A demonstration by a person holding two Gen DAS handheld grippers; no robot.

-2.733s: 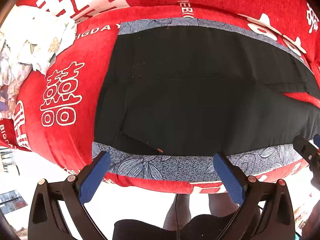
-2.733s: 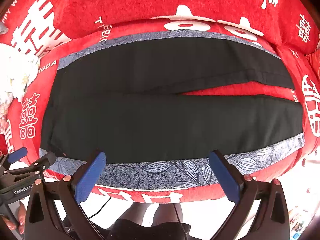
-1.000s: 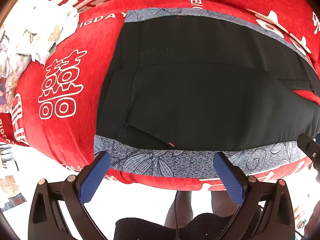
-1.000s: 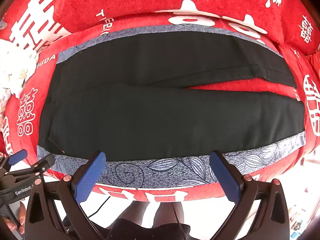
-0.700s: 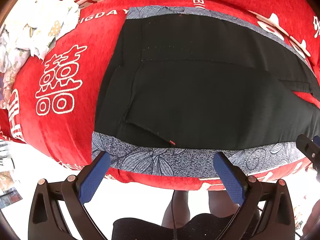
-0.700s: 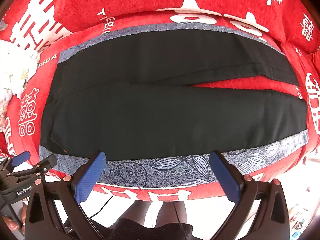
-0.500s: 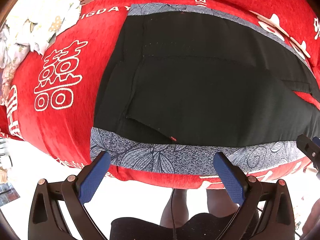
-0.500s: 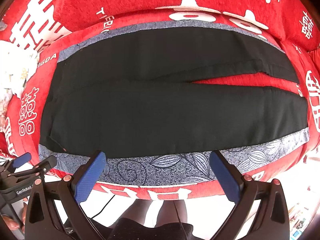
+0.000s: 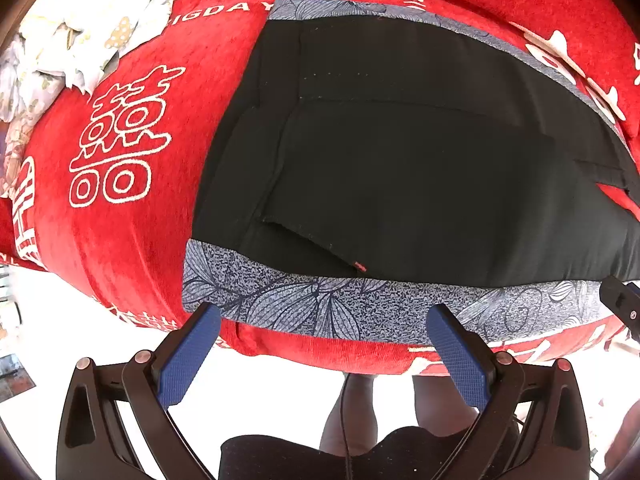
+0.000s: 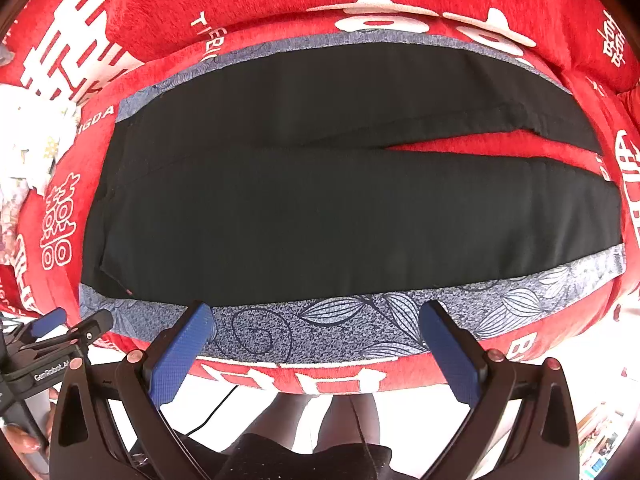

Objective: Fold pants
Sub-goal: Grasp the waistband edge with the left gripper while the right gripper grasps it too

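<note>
Pants (image 10: pixel 340 208) are laid flat on a patterned cloth (image 10: pixel 344 328) over a red sofa (image 9: pixel 120 220), waist at frame left, legs toward right w/ a red gap between them. Nothing folded yet, by the look of it. The near edge should be pinched at waist and lower leg together, lifted evenly, then carried over to the far leg so edges match. Left gripper (image 9: pixel 320 340) and right gripper (image 10: pixel 316 336): jaws wide apart, empty, held just short of the near edge, bottom centre of each frame.

pants (image 9: pixel 420 168) legs cut off at left view's right edge, floor overexposed
</note>
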